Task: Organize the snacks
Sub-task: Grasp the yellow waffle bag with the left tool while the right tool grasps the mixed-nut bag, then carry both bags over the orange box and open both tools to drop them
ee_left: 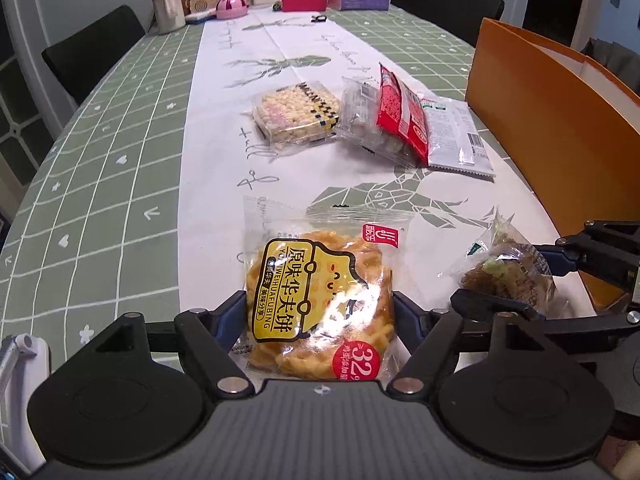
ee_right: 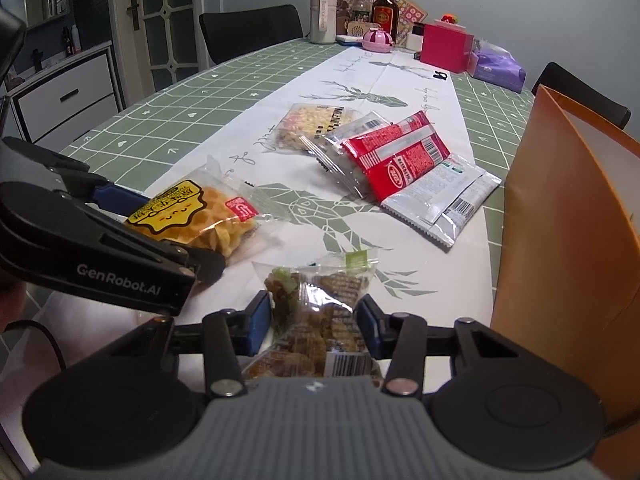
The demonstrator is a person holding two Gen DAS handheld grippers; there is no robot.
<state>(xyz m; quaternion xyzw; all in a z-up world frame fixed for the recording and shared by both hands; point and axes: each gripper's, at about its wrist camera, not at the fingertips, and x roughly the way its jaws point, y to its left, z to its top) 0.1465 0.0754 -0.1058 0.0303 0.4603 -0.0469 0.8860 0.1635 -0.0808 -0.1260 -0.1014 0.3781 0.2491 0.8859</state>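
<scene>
With the left gripper (ee_left: 320,312) clamped around the waffle packet (ee_left: 320,300) and the right gripper (ee_right: 314,322) pinching the brown snack packet (ee_right: 320,320), slippery film could slip free when lifted.

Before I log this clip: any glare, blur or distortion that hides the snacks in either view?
Left wrist view: glare whitens part of the waffle packet, label still readable; fisheye bends the orange bag. Right wrist view: sharp near the brown snack packet, reflections on its clear wrap; dark vignette in the corners. No motion blur in either.
</scene>
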